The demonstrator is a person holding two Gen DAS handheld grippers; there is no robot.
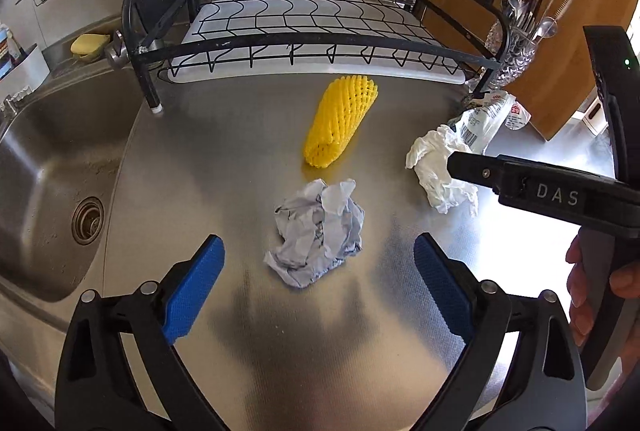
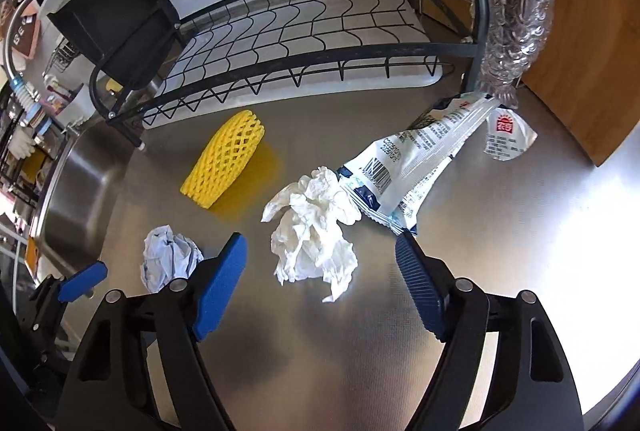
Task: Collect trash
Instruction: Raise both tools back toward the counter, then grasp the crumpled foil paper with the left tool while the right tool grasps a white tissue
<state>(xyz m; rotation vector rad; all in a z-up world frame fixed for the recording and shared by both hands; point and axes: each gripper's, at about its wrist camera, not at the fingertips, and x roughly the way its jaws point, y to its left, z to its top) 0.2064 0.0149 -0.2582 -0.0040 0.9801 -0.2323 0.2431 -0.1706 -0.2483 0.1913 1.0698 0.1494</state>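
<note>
Four bits of trash: all loose on the steel counter [image 1: 208,167], none picked up yet, so collecting looks like it's just starting.

Left gripper [image 1: 319,289]: jaws spread, nothing between the pads. It hangs over the grey paper wad [image 1: 318,233], which sits at 12 o'clock from the tips, so I'd guess that's its target.

Right gripper [image 2: 321,273]: also spread and empty. The white tissue [image 2: 316,231] lies right between the blue fingers [image 2: 220,291] at 12 o'clock, pads not touching it. Looks lined up for a straight drop and pinch.

Why both point down: flat, soft scraps on a flat surface are easiest to grab from above, and one gripper per scrap saves a trip.

Yellow net [image 1: 340,121]: foam fruit sleeve, lying on its side at 12 o'clock past the wad, near the dish rack [image 1: 312,43]. Apart from everything else, probably an easy later grab.

Wrapper [image 2: 404,167]: long white packet at 1 o'clock from the tissue, its near end touching or overlapping it. Far end runs toward the glass cutlery holder [image 2: 512,43].

Watch out: closing on the tissue could drag the wrapper along.

Sink [image 1: 52,167]: at 9 o'clock of the wad. No bin in view, so can't tell where the trash goes.
</note>
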